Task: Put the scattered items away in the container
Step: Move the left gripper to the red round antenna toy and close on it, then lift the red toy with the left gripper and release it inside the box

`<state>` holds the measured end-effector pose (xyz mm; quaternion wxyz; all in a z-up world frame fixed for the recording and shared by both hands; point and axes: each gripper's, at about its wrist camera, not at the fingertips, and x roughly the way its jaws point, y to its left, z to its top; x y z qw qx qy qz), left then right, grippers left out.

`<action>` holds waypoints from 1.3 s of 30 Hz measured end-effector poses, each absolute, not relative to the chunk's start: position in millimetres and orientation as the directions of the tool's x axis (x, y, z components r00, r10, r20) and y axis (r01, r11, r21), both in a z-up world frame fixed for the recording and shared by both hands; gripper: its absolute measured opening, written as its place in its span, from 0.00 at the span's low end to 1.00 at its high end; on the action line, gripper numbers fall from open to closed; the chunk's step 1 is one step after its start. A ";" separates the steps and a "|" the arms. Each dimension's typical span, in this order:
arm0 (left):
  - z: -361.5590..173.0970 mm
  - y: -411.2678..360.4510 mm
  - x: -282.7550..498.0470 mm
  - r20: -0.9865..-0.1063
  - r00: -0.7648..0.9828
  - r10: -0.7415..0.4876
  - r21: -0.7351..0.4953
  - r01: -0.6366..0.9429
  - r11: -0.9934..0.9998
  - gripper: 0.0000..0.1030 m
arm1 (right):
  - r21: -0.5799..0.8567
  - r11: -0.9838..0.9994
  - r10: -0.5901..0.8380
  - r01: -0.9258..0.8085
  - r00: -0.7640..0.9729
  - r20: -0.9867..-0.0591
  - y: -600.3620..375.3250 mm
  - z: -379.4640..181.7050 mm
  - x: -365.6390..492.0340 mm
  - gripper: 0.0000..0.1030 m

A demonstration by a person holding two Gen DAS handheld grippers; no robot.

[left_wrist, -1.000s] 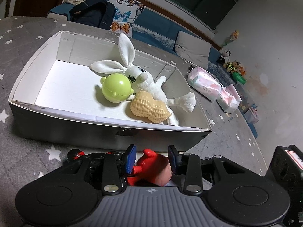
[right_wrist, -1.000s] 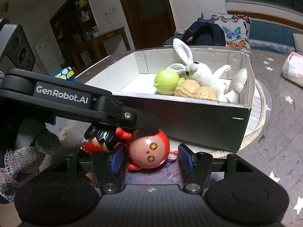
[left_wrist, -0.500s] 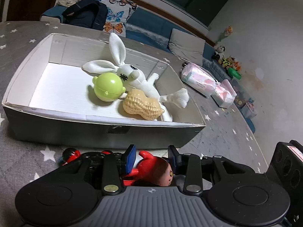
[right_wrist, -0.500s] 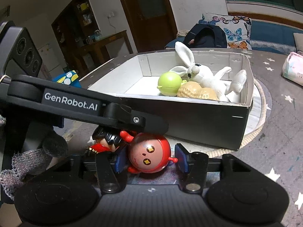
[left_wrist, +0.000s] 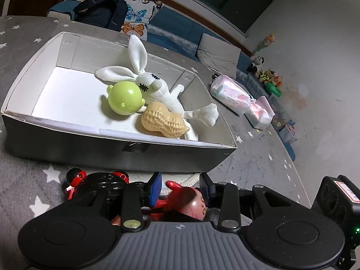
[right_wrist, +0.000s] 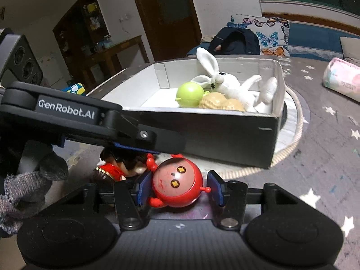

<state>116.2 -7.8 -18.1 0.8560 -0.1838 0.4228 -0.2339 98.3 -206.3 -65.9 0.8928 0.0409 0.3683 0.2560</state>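
A grey box (left_wrist: pixel 67 148) with a white inside holds a white rabbit plush (left_wrist: pixel 157 87), a green ball toy (left_wrist: pixel 124 97) and a peanut toy (left_wrist: pixel 164 122). In front of it a round red toy with a face (right_wrist: pixel 177 185) lies on the mat between the pads of my right gripper (right_wrist: pixel 178 187), which touch or nearly touch it. My left gripper (left_wrist: pixel 180 187) also straddles this red toy (left_wrist: pixel 191 200), its jaws apart. A dark-haired doll in red (right_wrist: pixel 121 164) lies under the left gripper's body. The box also shows in the right wrist view (right_wrist: pixel 213 132).
The grey star-patterned mat (left_wrist: pixel 258 164) carries pink tissue packs (left_wrist: pixel 234 95) to the right of the box. A sofa with butterfly cushions (left_wrist: pixel 135 15) and a dark backpack (left_wrist: pixel 101 11) stands behind. Small toys (left_wrist: pixel 267 76) line the far wall.
My right gripper's pads have closed in around the red round toy. The left gripper has shifted slightly, and the toy now faces more toward its right pad.
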 end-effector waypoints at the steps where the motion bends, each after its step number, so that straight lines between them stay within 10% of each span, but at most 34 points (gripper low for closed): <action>1: -18.2 -7.6 115.6 -0.637 0.533 -0.556 -0.514 0.244 0.822 0.38 | 0.258 0.866 0.485 -0.428 0.597 -0.639 -206.8 -66.1 97.1 0.53; 39: -26.6 -20.5 90.6 -0.628 0.493 -0.602 -0.606 0.176 0.776 0.38 | 0.175 0.853 0.472 -0.491 0.584 -0.661 -216.8 -60.9 76.6 0.52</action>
